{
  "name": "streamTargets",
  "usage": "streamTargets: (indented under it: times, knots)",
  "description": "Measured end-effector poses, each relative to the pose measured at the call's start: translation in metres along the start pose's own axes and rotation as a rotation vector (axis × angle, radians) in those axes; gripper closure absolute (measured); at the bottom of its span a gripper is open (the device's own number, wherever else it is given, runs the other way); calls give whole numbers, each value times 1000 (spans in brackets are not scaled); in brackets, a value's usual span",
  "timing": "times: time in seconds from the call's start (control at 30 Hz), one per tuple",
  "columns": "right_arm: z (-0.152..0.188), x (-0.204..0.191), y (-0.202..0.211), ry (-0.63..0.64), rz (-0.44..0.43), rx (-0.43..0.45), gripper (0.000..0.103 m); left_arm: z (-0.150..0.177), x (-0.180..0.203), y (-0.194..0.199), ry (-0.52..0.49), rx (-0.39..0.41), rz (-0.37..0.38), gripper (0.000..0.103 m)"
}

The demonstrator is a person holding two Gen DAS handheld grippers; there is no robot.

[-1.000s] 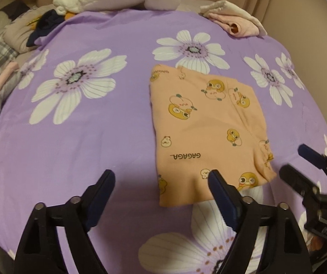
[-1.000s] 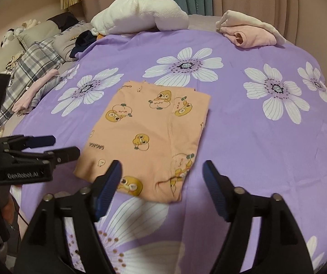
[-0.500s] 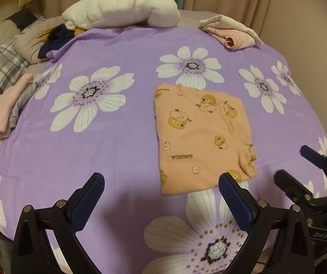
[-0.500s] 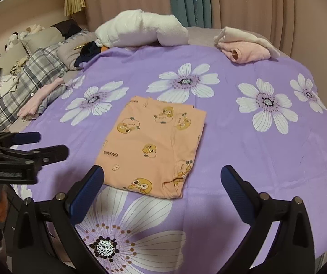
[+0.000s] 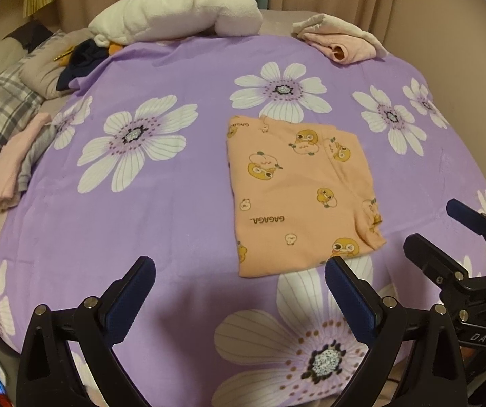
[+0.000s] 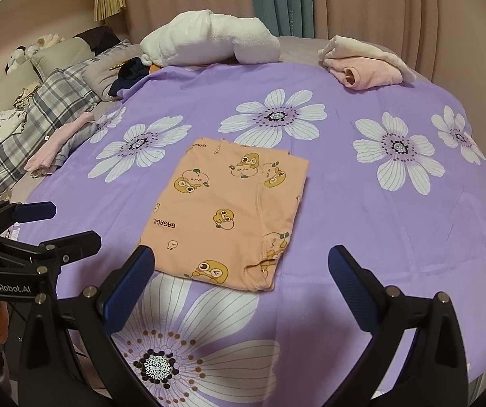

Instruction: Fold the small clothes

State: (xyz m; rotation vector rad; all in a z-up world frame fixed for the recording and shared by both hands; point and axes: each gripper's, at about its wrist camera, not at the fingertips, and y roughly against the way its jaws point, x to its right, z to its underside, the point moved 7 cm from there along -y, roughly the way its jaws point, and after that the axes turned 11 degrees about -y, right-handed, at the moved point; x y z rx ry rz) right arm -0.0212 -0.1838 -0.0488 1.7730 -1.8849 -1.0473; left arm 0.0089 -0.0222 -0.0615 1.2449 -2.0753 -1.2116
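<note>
A small peach garment with duck prints (image 5: pixel 297 193) lies folded into a flat rectangle on the purple flowered sheet (image 5: pixel 175 203); it also shows in the right wrist view (image 6: pixel 229 213). My left gripper (image 5: pixel 239 291) is open and empty, held above the sheet just short of the garment's near edge. My right gripper (image 6: pixel 241 281) is open and empty, also held back from the near edge. Each gripper shows at the side of the other's view: the right one (image 5: pixel 446 234), the left one (image 6: pixel 56 224).
A white rolled blanket (image 5: pixel 175 13) and a pink and cream bundle of clothes (image 5: pixel 341 42) lie at the far edge. A plaid pillow (image 6: pixel 39 115), dark clothes (image 5: pixel 80 61) and a pink garment (image 5: pixel 8 166) lie at the left. A wall (image 5: pixel 463 51) stands at the right.
Both grippers have drawn back and up from the garment, so it looks smaller and farther away. Both stayed open. The garment has not moved.
</note>
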Motion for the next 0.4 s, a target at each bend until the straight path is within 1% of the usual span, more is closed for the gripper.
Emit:
streamTargets:
  times: [0.4]
  knots:
    - [1, 0, 1, -14, -5, 0, 0, -2, 0, 0, 5, -2, 9, 4]
